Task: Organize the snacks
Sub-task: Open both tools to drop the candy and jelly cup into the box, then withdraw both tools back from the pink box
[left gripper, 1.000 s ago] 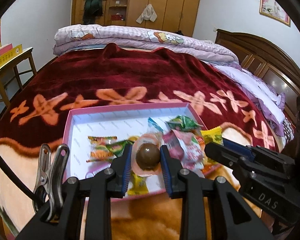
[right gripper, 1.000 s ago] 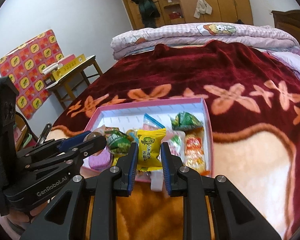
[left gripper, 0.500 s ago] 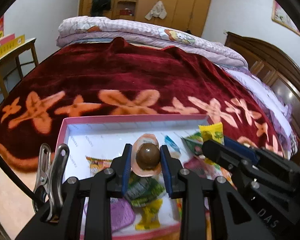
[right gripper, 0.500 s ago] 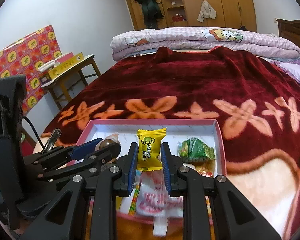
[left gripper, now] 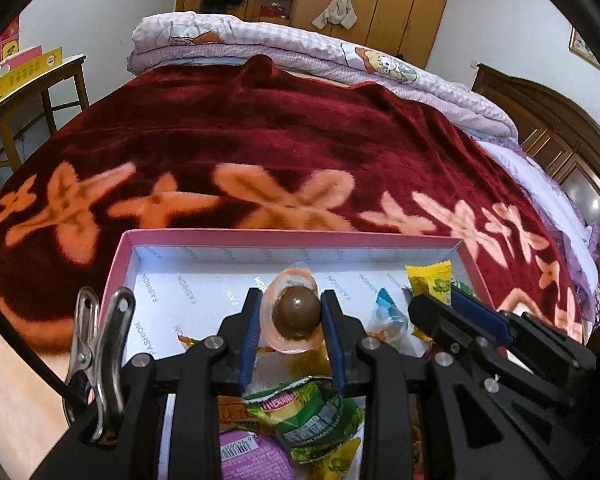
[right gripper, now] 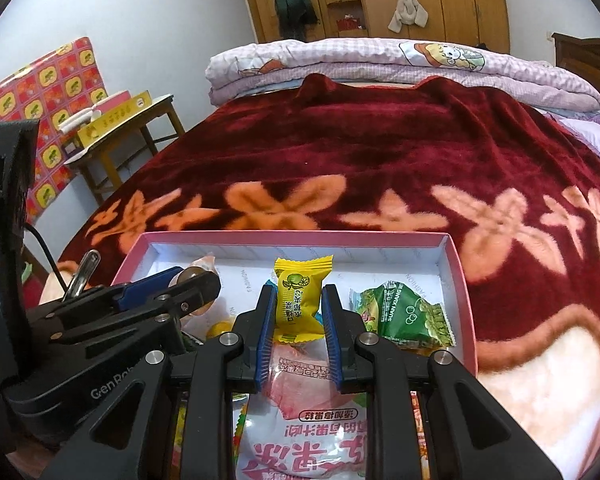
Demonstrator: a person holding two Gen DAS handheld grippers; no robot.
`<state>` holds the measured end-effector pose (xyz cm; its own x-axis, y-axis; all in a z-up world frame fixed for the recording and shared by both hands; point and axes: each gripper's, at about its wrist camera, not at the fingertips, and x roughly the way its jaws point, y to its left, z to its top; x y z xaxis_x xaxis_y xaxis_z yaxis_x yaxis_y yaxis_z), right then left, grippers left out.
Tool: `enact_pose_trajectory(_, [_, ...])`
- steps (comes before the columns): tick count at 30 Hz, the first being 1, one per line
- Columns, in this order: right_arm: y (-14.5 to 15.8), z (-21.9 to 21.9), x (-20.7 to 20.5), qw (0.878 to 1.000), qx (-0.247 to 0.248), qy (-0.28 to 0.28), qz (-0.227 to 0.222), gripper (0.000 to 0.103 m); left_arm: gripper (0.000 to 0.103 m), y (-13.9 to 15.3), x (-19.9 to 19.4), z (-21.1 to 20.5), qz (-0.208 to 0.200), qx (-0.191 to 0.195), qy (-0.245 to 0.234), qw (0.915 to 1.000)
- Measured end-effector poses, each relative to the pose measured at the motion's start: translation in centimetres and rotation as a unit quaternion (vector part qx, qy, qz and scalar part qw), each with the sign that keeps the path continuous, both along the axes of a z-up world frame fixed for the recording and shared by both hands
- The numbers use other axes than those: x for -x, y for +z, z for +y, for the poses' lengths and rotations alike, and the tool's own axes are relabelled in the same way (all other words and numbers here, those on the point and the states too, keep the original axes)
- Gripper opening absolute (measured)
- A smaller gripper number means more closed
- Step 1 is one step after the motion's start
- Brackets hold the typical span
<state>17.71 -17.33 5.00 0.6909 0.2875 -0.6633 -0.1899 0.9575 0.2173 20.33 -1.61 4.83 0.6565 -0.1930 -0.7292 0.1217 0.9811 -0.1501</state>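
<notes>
The chocolate ball (left gripper: pixel 296 314) sits clamped in the left claw (left gripper: pixel 287 312), the yellow candy (right gripper: pixel 302 294) pinched in the right claw (right gripper: pixel 298 304), both over the pink box (left gripper: pixel 260 238), likely seeking its bare far end. Beyond: red blanket (left gripper: pixel 260 132), wardrobe (left gripper: pixel 380 8).

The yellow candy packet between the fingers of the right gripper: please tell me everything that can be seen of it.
The yellow candy packet is a small pillow-shaped wrapper of glossy plastic film with crimped, zigzag ends. Its front shows a round green fruit picture and dark printed characters. It stands upright, clamped at both sides by the blue pads of the right gripper, which is shut on it. It hangs above the pink box, over a pink-and-white snack bag. The left wrist view shows its top edge too.
</notes>
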Motion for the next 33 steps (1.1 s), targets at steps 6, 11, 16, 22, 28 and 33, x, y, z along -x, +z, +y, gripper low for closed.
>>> enact_pose_trajectory(6, [0.0,-0.6,-0.2,1.0,-0.009,-0.007,0.007,0.027,0.045,-0.1,-0.4,-0.4,0.005,-0.019,0.004,0.9998])
enact_pose_trajectory(11, [0.6,-1.2,0.2,1.0,-0.026,-0.008,0.005,0.035,0.047,0.3,-0.1,-0.3,0.004,-0.022,0.009,0.9997])
enact_pose_trajectory(16, [1.2,-0.8,1.2,1.0,-0.021,-0.002,0.001,0.04,0.047,1.1,1.0,-0.2,-0.003,-0.034,0.018,0.9992])
enact_pose_trajectory(22, [1.9,-0.6,2.8,1.0,-0.022,0.003,-0.002,0.041,0.047,2.1,2.9,0.4,-0.003,-0.034,0.028,0.999])
enact_pose_trajectory(28, [2.6,-0.5,5.1,1.0,-0.023,0.002,-0.005,0.041,0.047,2.6,5.6,0.4,-0.007,-0.042,0.033,0.9985])
enact_pose_trajectory(33, [2.8,-0.4,7.2,1.0,-0.014,-0.004,-0.005,0.041,0.047,2.8,8.0,0.0,-0.008,-0.05,0.027,0.9984])
